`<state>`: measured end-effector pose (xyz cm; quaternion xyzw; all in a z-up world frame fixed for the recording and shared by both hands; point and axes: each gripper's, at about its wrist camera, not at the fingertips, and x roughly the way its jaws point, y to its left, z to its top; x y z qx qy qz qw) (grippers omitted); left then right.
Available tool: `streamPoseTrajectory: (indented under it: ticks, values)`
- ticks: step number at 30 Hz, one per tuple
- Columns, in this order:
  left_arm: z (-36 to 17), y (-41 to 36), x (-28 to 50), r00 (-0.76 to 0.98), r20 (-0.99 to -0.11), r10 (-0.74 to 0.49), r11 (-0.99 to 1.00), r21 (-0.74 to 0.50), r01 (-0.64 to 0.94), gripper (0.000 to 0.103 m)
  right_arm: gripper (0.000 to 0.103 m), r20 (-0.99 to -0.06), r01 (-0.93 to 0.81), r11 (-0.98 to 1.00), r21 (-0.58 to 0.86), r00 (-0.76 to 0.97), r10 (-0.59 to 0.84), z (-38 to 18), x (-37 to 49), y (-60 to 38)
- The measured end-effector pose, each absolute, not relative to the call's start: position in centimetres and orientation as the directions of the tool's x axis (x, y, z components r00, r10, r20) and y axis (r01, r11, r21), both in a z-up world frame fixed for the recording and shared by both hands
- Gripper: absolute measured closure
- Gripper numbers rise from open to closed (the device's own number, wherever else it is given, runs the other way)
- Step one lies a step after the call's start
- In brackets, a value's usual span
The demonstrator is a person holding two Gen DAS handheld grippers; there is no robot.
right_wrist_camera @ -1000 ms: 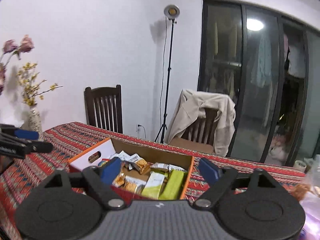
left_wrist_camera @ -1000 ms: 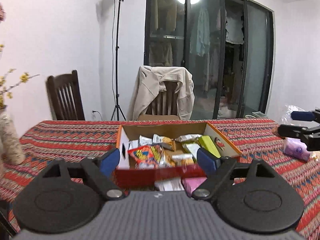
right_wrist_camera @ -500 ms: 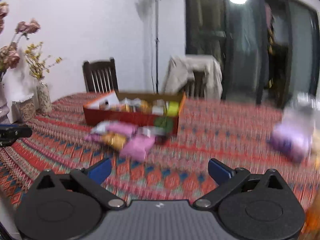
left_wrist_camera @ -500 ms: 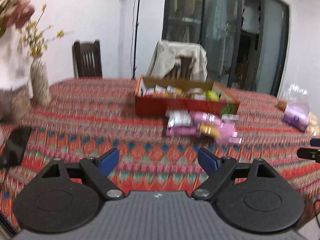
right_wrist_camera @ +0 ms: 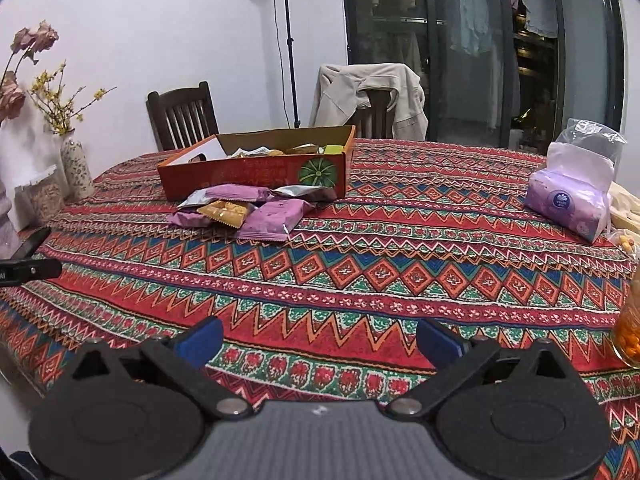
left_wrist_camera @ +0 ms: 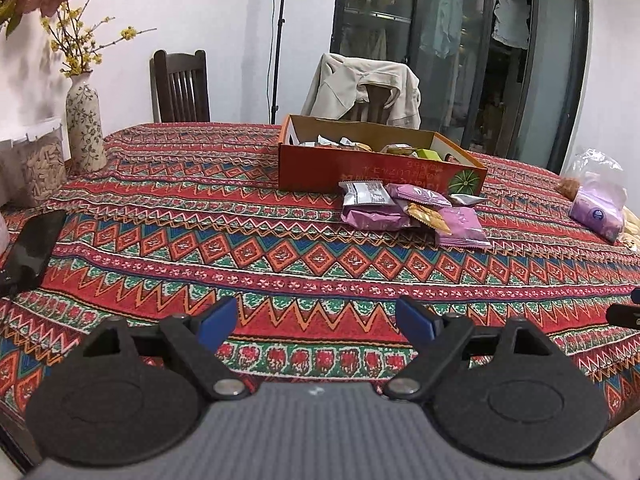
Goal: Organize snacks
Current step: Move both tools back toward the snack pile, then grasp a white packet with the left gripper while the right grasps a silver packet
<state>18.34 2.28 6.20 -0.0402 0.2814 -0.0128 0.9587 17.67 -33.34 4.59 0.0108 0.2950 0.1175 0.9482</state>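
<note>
Nearest to me, my left tool point(left_wrist_camera: 316, 322) hangs low over the near edge of the table point(left_wrist_camera: 280, 264), its two blue-tipped fingers spread wide with nothing between them. My right tool point(right_wrist_camera: 318, 340) sits the same way a little to the side, released and empty, over the red, green and blue zigzag tablecloth.

Farther out, near the middle of the table, lies a small heap of loose snack packets point(right_wrist_camera: 244, 208). They overlap one another: a large flat purple packet point(right_wrist_camera: 276, 218) at the front, an orange packet point(right_wrist_camera: 226, 212) tucked partly under its neighbours, another purple one point(left_wrist_camera: 418, 195) behind, and a silver packet point(left_wrist_camera: 366, 194) leaning on the pile. The heap rests just in front of an open orange cardboard box point(left_wrist_camera: 380, 170), touching or nearly touching its front wall. The box already holds more packets.

I judge these packets light, soft and crinkly, with slick foil skins that could slide out of a pinch. The contents are probably brittle, so a gentle squeeze suits them. The front purple packet lies flattest and most exposed; I would take it by its crimped end seam or a free edge, not across the puffed middle.

Off to the right sits a purple tissue pack point(right_wrist_camera: 568, 204) in clear plastic. At the far left stands a flowered vase point(left_wrist_camera: 85, 128).
</note>
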Motion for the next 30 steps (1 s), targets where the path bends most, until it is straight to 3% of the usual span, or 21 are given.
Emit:
streamPoseTrajectory:
  ticks: [10, 19, 26, 28, 30]
  values:
    - [6.3, 0.5, 25.3, 0.851, -0.519, -0.081, 0.996, -0.07, 0.052, 0.016, 0.0, -0.554, -0.26, 0.962, 0.084, 0.79, 0.261, 4.6, 23.1, -31.1]
    - [5.7, -1.0, 38.0, 0.839, -0.535, -0.102, 0.995, -0.072, 0.075, 0.023, 0.0, -0.515, -0.281, 0.956, 0.088, 0.808, 0.285, 5.9, 33.5, -29.2]
    - [3.4, -2.8, 43.2, 0.817, -0.565, -0.114, 0.993, -0.067, 0.092, 0.023, 0.002, -0.53, -0.24, 0.963, 0.119, 0.805, 0.266, 4.8, 42.8, -27.0]
    - [2.6, -3.1, 43.5, 0.818, -0.561, -0.124, 0.992, -0.055, 0.113, 0.032, 0.005, -0.544, -0.234, 0.963, 0.133, 0.795, 0.269, 4.0, 44.6, -26.5]
    - [2.0, -3.0, 43.6, 0.814, -0.557, -0.166, 0.986, -0.073, 0.151, 0.05, 0.012, -0.556, -0.237, 0.959, 0.154, 0.782, 0.282, 2.9, 45.8, -26.0]
